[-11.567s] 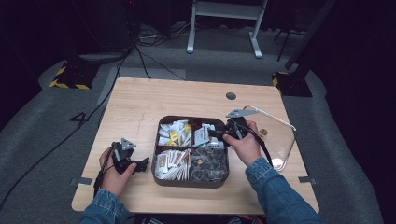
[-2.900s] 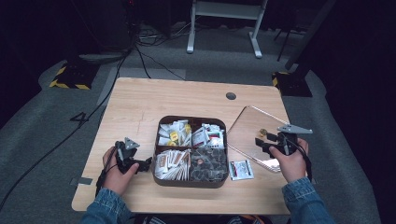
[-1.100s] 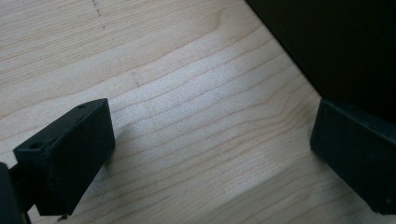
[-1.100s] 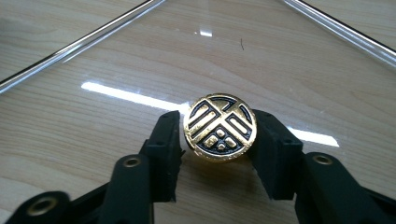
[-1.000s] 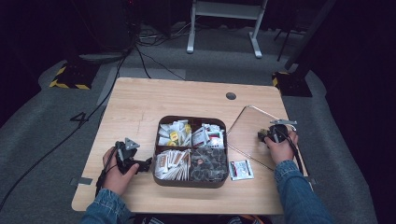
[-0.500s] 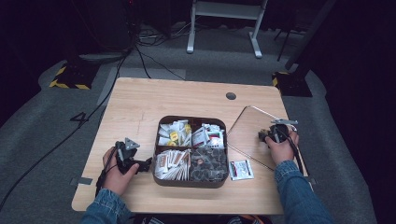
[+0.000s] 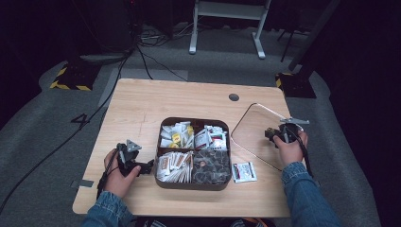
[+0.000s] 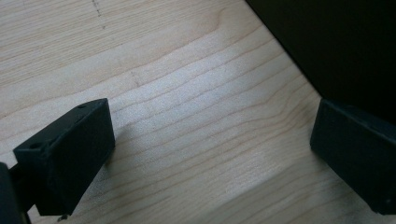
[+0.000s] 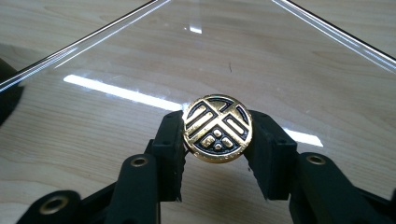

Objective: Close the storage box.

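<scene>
Here, right gripper (image 9: pixel 217 140): 2 jaws clamped on gold knob (image 9: pixel 217 128) of clear lid (image 9: pixel 140 56), flat on table (image 7: pixel 142 109) right of box (image 7: pixel 193 182). Left gripper (image 8: pixel 210 154): jaws wide, nothing between, just beside box. Packet (image 7: pixel 244 171): on table between box and lid.

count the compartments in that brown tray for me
4, in a two-by-two grid in the tray: far left with white and yellow packets, far right with red and white packets, near left with pale sachets, near right with dark pieces.
</scene>
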`<state>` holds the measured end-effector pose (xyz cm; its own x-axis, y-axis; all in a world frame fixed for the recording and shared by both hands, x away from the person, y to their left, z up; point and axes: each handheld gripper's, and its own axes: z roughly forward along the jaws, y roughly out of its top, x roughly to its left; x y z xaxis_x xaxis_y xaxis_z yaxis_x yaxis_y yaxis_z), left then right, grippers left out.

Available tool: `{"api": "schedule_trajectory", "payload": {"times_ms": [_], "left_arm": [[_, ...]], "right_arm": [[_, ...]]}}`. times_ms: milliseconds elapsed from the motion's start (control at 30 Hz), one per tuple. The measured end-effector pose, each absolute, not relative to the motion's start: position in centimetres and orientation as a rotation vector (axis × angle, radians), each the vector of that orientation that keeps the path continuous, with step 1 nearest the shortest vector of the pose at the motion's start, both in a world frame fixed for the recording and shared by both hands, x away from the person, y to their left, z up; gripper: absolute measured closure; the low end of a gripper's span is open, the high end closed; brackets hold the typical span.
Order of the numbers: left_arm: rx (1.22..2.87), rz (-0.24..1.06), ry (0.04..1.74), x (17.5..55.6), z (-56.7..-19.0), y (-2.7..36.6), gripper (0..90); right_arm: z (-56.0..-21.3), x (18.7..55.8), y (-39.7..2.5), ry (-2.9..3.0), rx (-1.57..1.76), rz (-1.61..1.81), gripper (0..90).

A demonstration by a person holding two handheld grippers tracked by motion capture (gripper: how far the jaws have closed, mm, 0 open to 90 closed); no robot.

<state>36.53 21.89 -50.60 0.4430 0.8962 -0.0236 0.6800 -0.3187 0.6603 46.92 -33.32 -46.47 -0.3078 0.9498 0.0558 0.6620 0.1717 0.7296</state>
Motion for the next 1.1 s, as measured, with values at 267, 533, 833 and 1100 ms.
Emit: {"api": "schedule_trajectory", "payload": {"times_ms": [267,533,833,1100], "left_arm": [[2.098,0.468,1.316,36.5,-50.6,21.9,0.2],[2.098,0.468,1.316,36.5,-50.6,21.9,0.2],[2.098,0.468,1.316,36.5,-50.6,21.9,0.2],[2.098,0.468,1.316,36.5,-50.6,21.9,0.2]], "right_arm": [[-44.5,46.2,-33.5,2.019,1.504,1.008,59.0],[-43.0,45.7,-33.9,2.019,1.487,1.017,59.1],[-41.6,44.9,-34.1,2.013,1.466,1.042,59.1],[-40.4,44.4,-33.2,2.038,1.428,1.067,59.0]]}}
